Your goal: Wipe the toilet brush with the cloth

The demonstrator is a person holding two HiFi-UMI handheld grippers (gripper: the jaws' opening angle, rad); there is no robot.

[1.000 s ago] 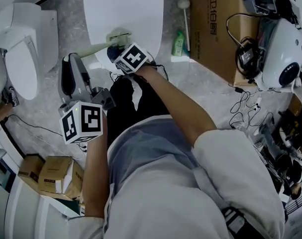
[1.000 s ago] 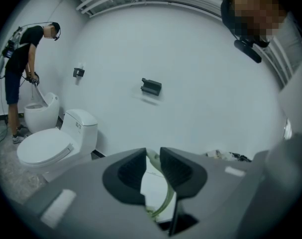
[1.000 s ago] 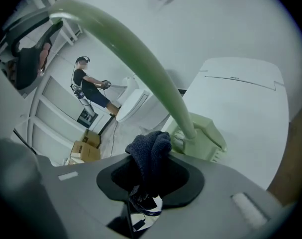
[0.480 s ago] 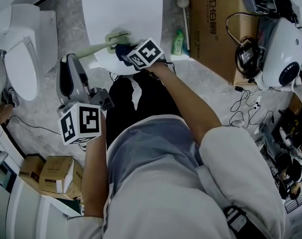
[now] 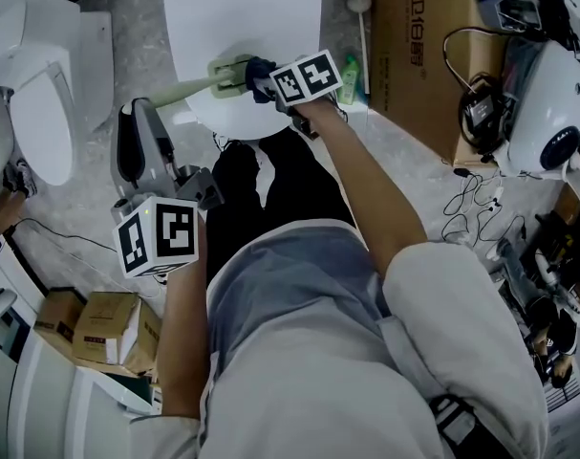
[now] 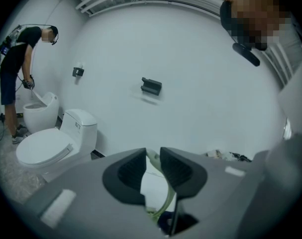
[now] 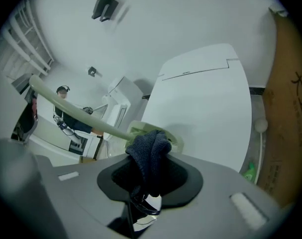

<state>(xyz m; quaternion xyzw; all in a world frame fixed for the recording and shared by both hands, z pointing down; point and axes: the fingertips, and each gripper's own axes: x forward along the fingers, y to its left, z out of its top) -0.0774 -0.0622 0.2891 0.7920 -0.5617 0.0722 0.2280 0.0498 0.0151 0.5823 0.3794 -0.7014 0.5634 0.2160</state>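
Note:
The toilet brush has a pale green handle (image 5: 180, 91) and a pale green head (image 5: 227, 70) that lies over the white toilet lid (image 5: 242, 17). My left gripper (image 5: 141, 113) is shut on the handle's near end, and the handle (image 6: 163, 203) shows between its jaws (image 6: 153, 171). My right gripper (image 5: 270, 76) is shut on a dark blue cloth (image 5: 261, 68), which is pressed against the brush head. In the right gripper view the cloth (image 7: 150, 153) bulges out of the gripper (image 7: 150, 176) onto the head (image 7: 163, 133).
A big cardboard box (image 5: 414, 46) stands right of the toilet, with a green bottle (image 5: 347, 82) and a white-tipped stick (image 5: 356, 8) beside it. Another toilet (image 5: 41, 94) stands left. Cables and a white device (image 5: 547, 113) lie at the right. A person (image 6: 16, 68) bends over a far toilet.
My right gripper has carried the cloth up and to the right, along the brush head over the toilet lid. The left gripper and the handle have hardly moved.

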